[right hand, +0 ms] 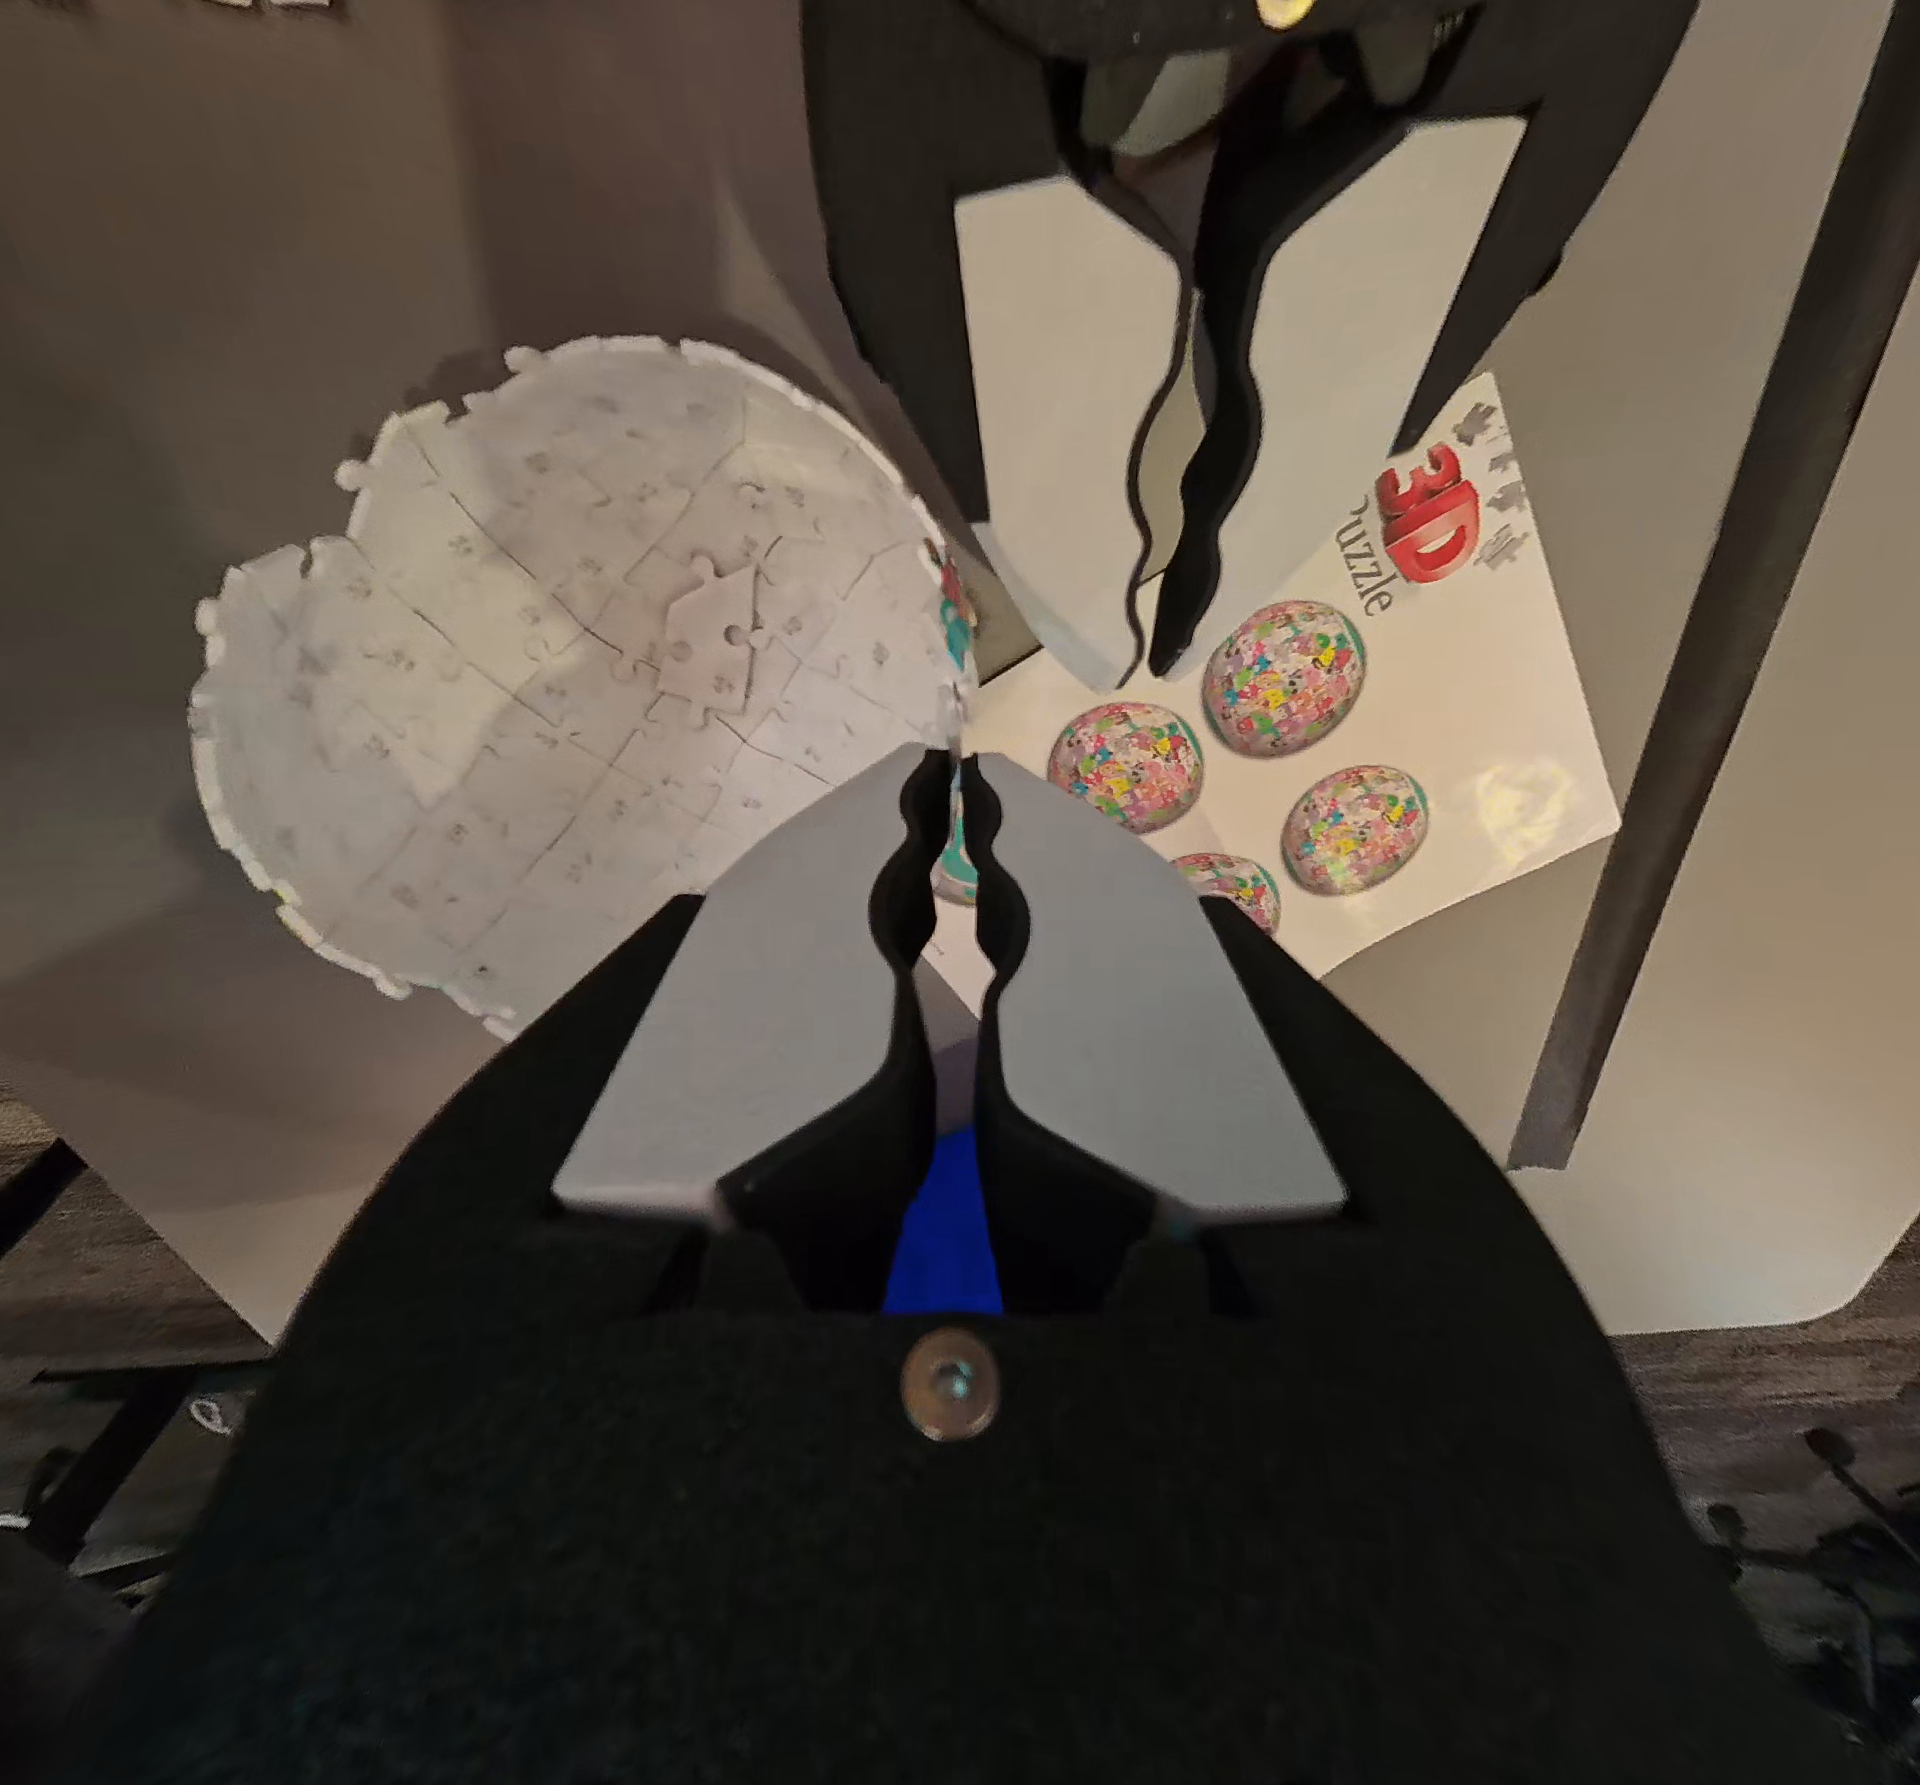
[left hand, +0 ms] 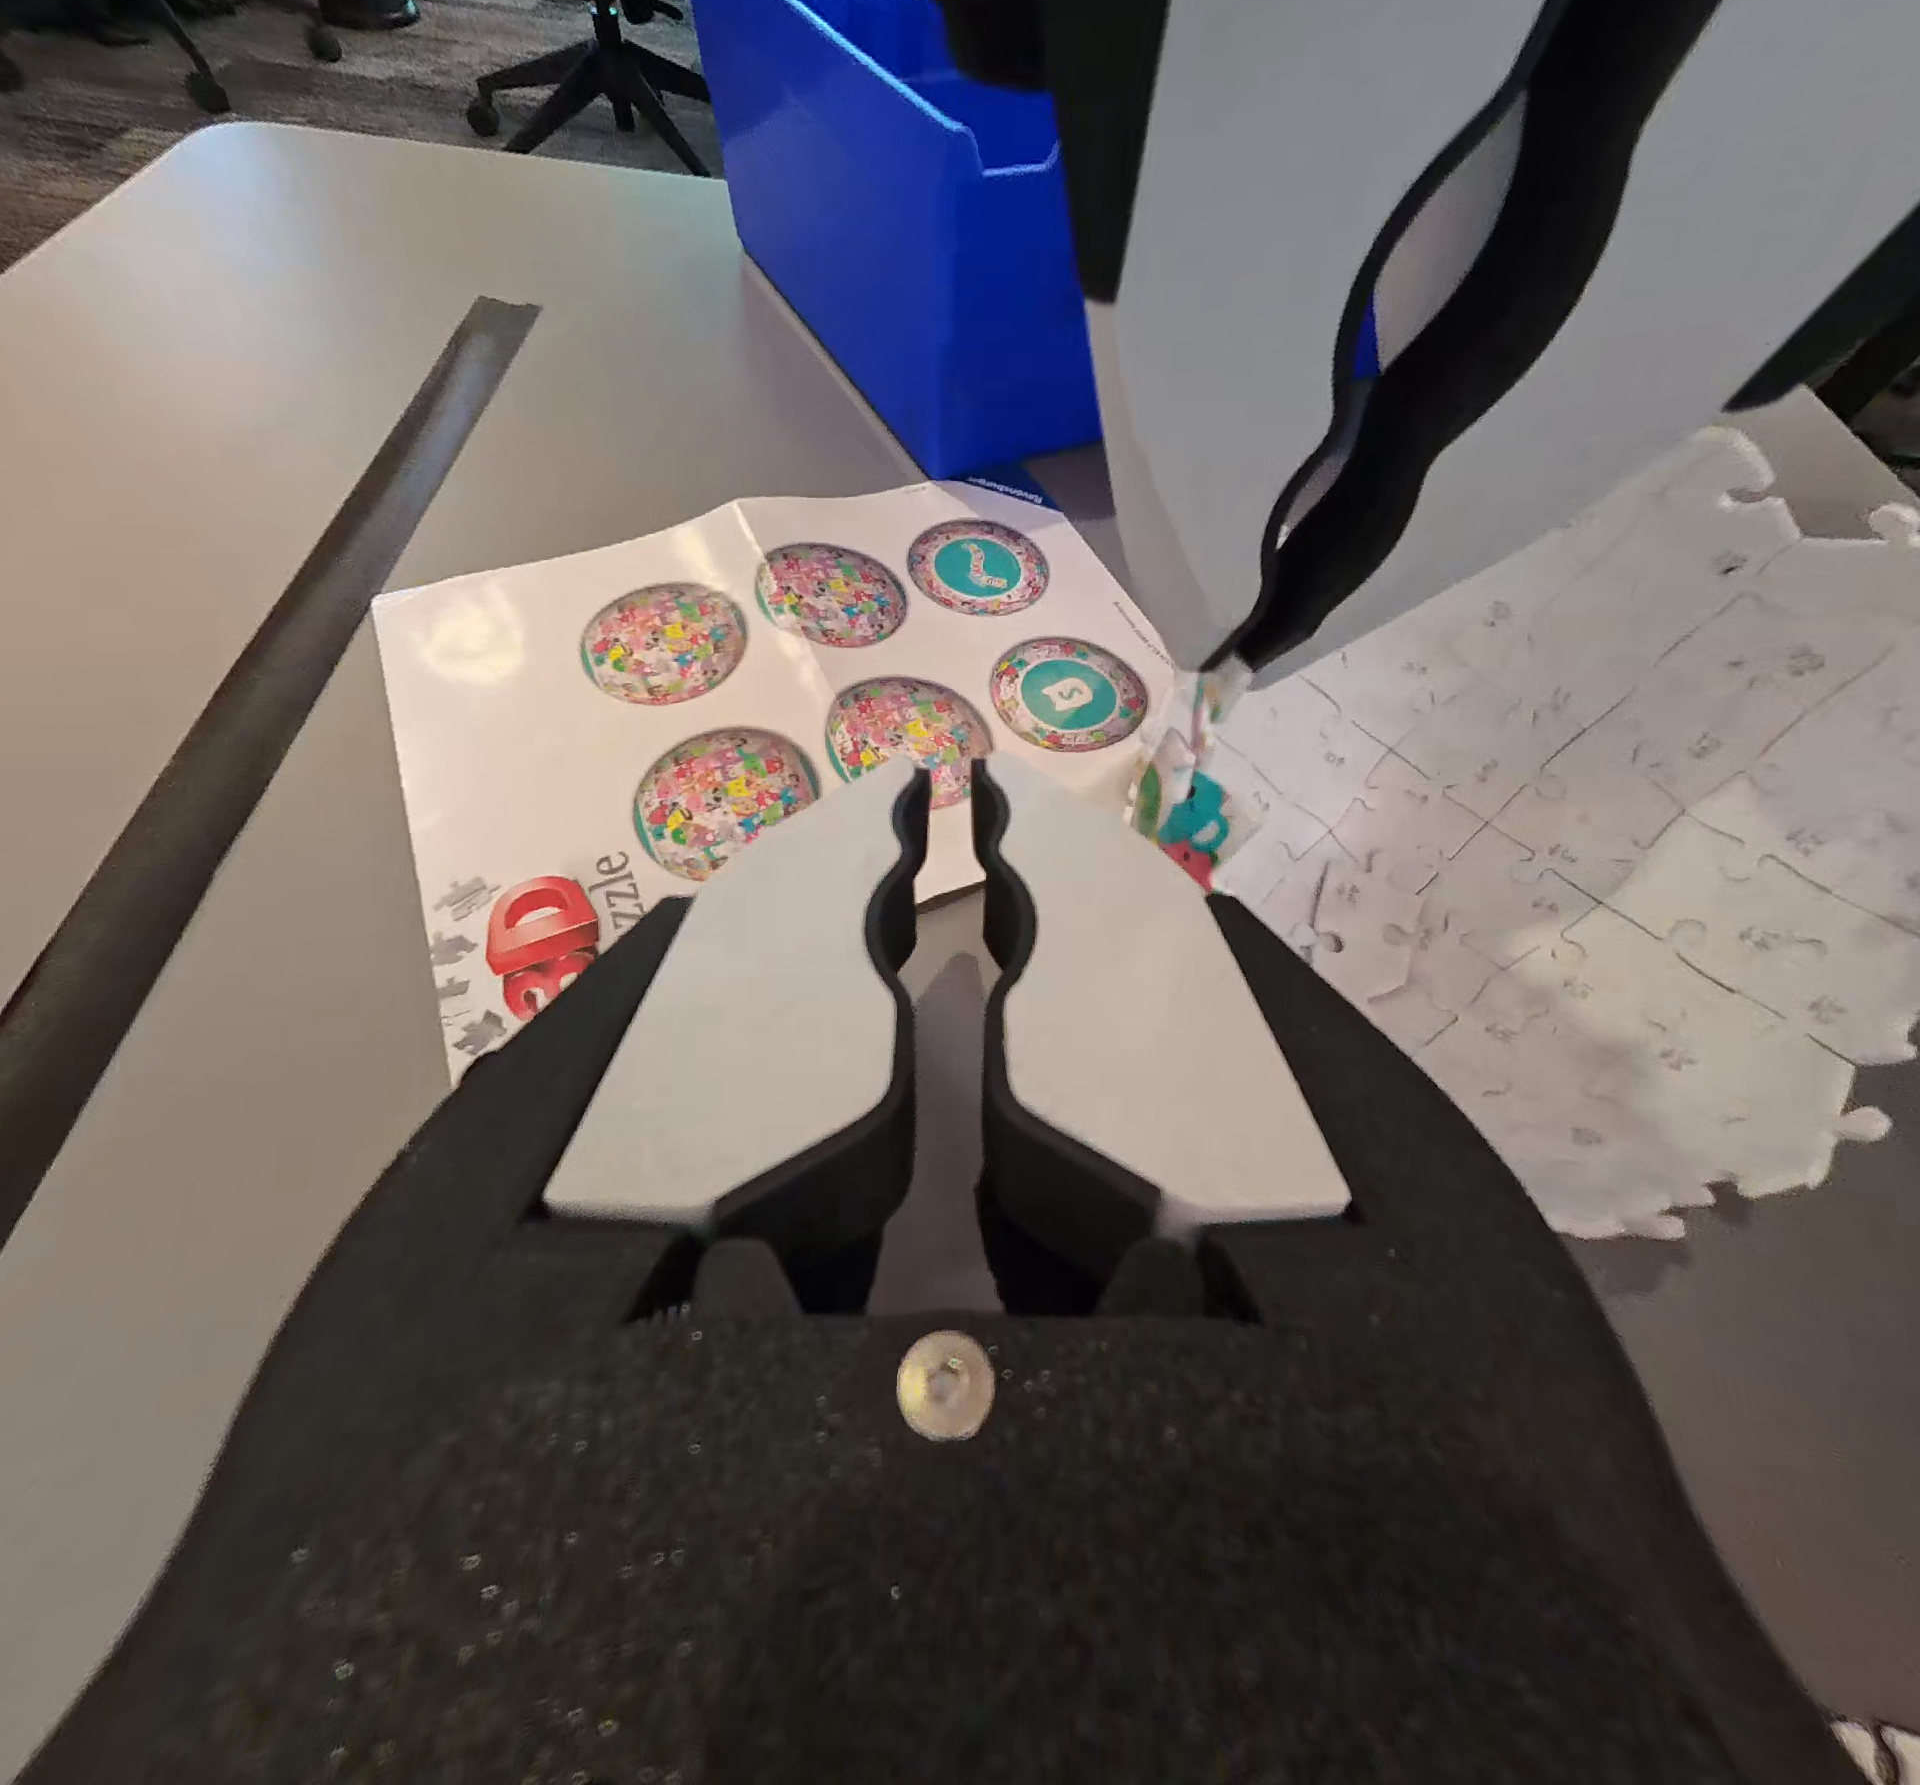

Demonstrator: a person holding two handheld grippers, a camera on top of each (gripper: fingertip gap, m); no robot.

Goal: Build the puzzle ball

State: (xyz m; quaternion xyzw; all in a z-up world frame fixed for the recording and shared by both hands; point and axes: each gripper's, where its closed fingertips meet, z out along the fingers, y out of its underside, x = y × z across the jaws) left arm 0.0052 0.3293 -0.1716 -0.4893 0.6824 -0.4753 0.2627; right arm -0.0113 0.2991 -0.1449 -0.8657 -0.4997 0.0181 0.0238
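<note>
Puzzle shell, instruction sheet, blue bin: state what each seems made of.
Puzzle shell: probably rigid plastic or stiff card, matte white inside; it holds a curved bowl shape.
Instruction sheet: glossy printed paper, with a fold crease and glare.
Blue bin: likely plastic, with thin, smooth, evenly coloured walls.

1. Left of the instruction sheet (left hand: 665, 696) the table (left hand: 260, 488) is bare, so that side's wide open.
2. Blue bin (left hand: 894, 260) walls off the far edge.
3. Half-built puzzle ball shell (right hand: 540, 696) sits just beside the sheet, and both grippers crowd that gap.
</note>
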